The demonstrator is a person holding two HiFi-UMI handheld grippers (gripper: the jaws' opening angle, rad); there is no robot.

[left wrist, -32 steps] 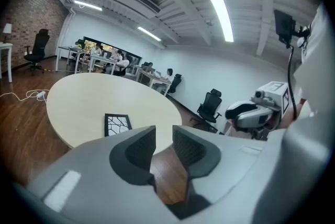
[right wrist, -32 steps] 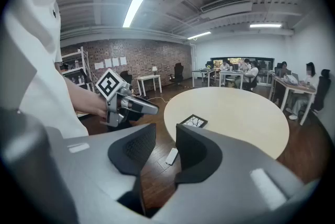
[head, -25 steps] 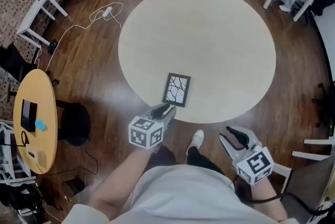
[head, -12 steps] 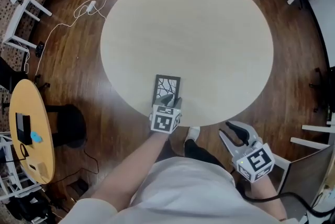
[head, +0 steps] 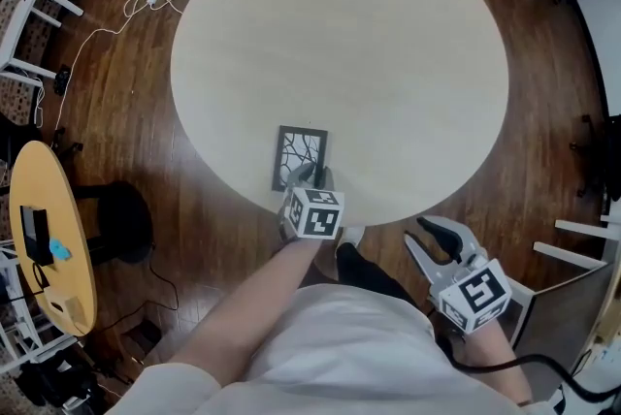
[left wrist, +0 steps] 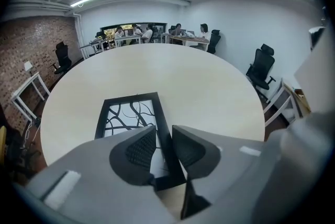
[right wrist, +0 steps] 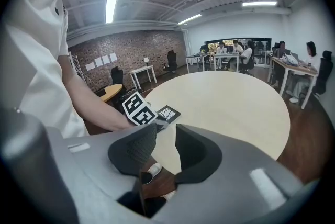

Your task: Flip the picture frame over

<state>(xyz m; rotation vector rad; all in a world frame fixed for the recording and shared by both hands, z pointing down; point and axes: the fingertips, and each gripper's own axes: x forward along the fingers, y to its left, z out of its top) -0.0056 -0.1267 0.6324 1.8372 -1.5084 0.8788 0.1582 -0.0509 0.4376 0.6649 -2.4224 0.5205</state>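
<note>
My left tool (left wrist: 164,131) hangs over the black rectangular picture frame (head: 300,154), which lies flat and picture side up, showing a white print of dark branching lines. The frame sits close to the near rim of the round, pale wooden tabletop (head: 378,35), just in front of me. The tool's jaws stand a little apart and straddle the frame's right-hand border near its near corner. One jaw is over the print and the other over bare tabletop, and the frame is not gripped. My right tool (right wrist: 166,134) is held low at my right side, off the tabletop and above the dark wooden floor (head: 543,161). Its jaws are likewise parted, with nothing between them. The frame's far end points towards the middle of the tabletop.
</note>
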